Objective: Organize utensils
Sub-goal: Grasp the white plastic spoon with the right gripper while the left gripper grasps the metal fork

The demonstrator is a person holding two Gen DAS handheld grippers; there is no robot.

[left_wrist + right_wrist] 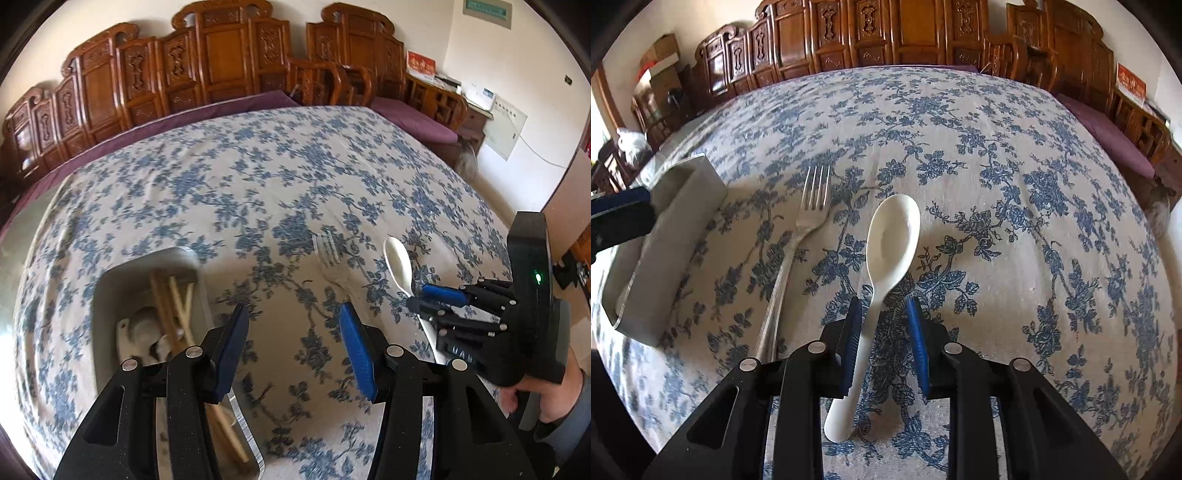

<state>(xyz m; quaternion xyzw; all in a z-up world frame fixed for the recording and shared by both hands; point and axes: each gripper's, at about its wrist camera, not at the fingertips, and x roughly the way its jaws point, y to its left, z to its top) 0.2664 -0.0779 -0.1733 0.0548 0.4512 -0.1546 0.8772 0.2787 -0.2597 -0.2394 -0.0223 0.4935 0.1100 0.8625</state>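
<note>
The right gripper (884,343) was low over the blue floral tablecloth (1015,155), its 2 fingers apart on both sides of the handle of the white spoon (892,236), the left pad touching it and the right pad not yet closed on it. A metal fork (798,236) lay just beside the spoon on the left. The left gripper (295,347) was wide open and held nothing, beside the grey utensil tray (110,291) that contained wooden chopsticks (173,310) and another white spoon (142,326).
</note>
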